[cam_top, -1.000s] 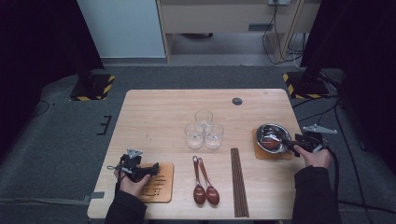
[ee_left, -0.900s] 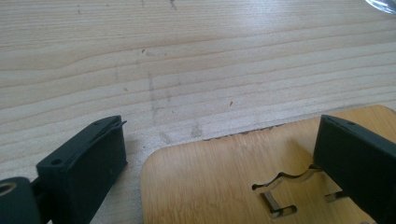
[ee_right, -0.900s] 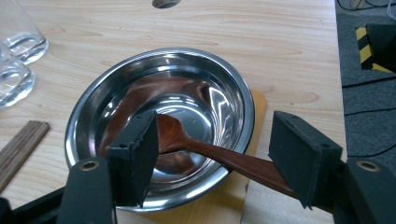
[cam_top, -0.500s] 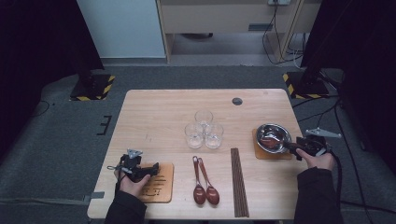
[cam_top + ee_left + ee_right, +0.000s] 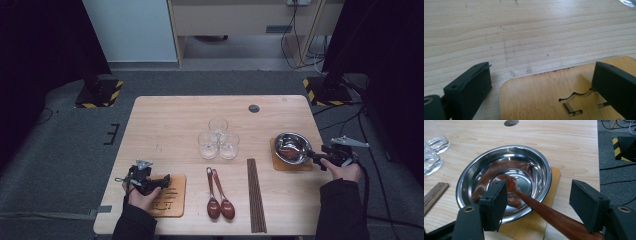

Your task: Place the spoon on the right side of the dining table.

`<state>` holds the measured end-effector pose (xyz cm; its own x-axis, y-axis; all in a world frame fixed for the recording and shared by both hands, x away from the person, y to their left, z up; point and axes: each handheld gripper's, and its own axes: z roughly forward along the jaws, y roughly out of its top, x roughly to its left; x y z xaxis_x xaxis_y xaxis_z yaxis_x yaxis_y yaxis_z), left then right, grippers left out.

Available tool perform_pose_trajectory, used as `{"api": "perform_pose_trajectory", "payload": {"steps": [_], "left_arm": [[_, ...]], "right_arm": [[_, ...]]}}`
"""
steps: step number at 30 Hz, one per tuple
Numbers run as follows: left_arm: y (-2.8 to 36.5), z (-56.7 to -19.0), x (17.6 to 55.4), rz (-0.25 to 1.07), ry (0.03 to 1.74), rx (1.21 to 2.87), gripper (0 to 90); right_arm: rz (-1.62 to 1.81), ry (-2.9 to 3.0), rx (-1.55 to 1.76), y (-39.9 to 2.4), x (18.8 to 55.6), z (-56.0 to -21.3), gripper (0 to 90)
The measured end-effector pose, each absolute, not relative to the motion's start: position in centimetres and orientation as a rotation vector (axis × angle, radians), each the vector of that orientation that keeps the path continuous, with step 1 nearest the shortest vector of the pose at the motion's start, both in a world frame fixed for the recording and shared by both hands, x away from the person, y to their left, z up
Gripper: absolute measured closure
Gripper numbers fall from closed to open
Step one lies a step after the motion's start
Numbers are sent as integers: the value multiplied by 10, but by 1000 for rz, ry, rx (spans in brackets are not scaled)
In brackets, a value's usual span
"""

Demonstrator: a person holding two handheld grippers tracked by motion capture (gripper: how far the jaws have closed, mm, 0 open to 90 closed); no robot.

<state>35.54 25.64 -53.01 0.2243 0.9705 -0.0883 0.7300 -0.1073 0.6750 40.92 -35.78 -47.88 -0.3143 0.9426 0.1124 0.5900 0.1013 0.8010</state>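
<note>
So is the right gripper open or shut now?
Open. In the right gripper view its fingers stand wide apart, and the spoon handle passes between them untouched, its head resting in the bowl.

Dark red wooden spoon [image 5: 534,203] lies tilted in shiny steel bowl [image 5: 541,167], handle over rim; bowl sits on wooden coaster [image 5: 554,180], table's right side.

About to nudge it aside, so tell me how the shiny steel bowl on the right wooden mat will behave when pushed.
The round stainless steel bowl looks thin-walled, so probably light and quick to slide on its light wooden mat. The dark red wooden spoon leans over its rim and may swing or tip out. The polished rim could be slippery for the open right gripper.
</note>
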Motion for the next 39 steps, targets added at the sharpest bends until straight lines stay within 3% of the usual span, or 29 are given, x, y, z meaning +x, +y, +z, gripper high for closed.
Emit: {"api": "perform_pose_trajectory", "payload": {"steps": [39], "left_arm": [[256, -530, 355, 513, 1563, 1897, 16]], "right_arm": [[1163, 2054, 1499, -315, 363, -483, 354]]}}
